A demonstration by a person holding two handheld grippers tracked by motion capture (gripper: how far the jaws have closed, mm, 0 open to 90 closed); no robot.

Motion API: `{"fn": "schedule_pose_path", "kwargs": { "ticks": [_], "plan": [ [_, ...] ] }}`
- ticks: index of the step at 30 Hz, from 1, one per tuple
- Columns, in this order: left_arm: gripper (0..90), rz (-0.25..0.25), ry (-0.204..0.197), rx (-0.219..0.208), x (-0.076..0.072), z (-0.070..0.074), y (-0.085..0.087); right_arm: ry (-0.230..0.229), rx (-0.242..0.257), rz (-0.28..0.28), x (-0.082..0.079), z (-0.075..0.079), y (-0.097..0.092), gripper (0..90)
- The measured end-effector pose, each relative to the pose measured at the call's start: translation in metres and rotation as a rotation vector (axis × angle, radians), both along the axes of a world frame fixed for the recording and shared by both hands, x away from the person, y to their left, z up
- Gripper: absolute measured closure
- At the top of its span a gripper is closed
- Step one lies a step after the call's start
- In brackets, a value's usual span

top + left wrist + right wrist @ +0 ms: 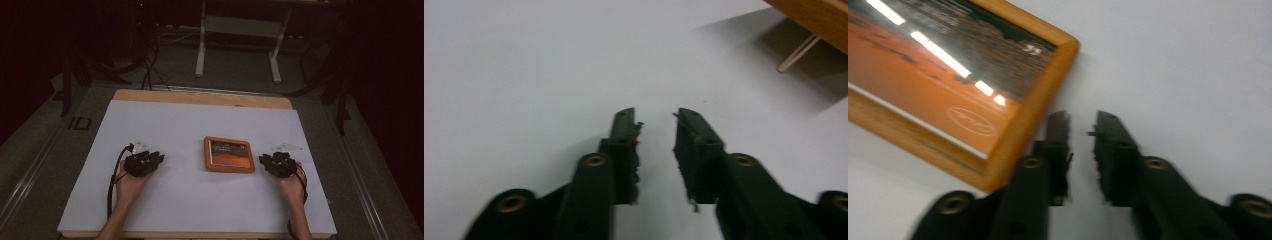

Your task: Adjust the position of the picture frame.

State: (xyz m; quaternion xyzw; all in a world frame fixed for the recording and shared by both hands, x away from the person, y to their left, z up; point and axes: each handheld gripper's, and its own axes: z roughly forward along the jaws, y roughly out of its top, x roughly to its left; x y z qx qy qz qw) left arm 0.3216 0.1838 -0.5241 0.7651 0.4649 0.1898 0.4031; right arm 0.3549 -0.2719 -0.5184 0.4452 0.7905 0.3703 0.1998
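Centrally placed thing: a wooden picture frame (229, 154) lies flat on the white surface (180, 200), a little right of the middle, its glass facing up over an orange and dark print.
Frame in the right gripper view: the orange wooden corner (973, 100) sits at the left, with strip-light reflections across the glass.
Right tool (278, 164): rests on the surface just right of the frame, near its right edge; whether it touches the wood I cannot tell. Its two black jaws stand slightly apart with nothing between them, the gap over bare white surface beside the frame's corner (1081, 150).
Right hand (292, 187): behind the tool, on the near side, forearm coming from the near edge.
Left tool (144, 163): well apart from the frame, on the left part of the surface. Its jaws stand slightly apart and empty over plain white (656, 145).
Left hand (129, 185): holds it from the near side, with a black cable (114, 185) curving along the wrist.
Far right in the left gripper view: a wooden edge (819, 20) with its shadow.
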Motion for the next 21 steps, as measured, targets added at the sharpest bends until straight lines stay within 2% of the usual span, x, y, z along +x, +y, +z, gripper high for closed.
{"fn": "schedule_pose_path", "kwargs": {
  "ticks": [2,4,7,11,15,18,21],
  "plan": [
    [83.3,-0.019,0.000,-0.003,-0.001,0.001,-0.001,0.000,0.003,0.009,-0.001,0.000,0.002,88.0],
    [88.9,-0.034,-0.004,-0.008,-0.003,0.003,-0.003,0.008,-0.004,0.019,-0.001,-0.002,0.004,89.8],
    [89.4,-0.057,-0.015,-0.005,-0.004,0.006,-0.005,0.024,-0.019,0.036,0.000,-0.004,0.008,89.9],
    [89.5,-0.064,-0.020,-0.011,-0.006,0.008,-0.006,0.025,-0.029,0.052,-0.001,-0.005,0.012,89.9],
    [89.5,-0.067,-0.025,-0.015,-0.007,0.009,-0.007,-0.001,-0.005,0.100,-0.004,-0.002,0.017,89.9],
    [89.5,-0.076,-0.027,-0.024,-0.008,0.009,-0.009,-0.013,-0.012,0.128,-0.006,0.000,0.022,89.9],
    [89.5,-0.093,-0.031,-0.023,-0.011,0.011,-0.014,-0.007,-0.021,0.115,-0.007,-0.001,0.024,89.9]
  ]
}}
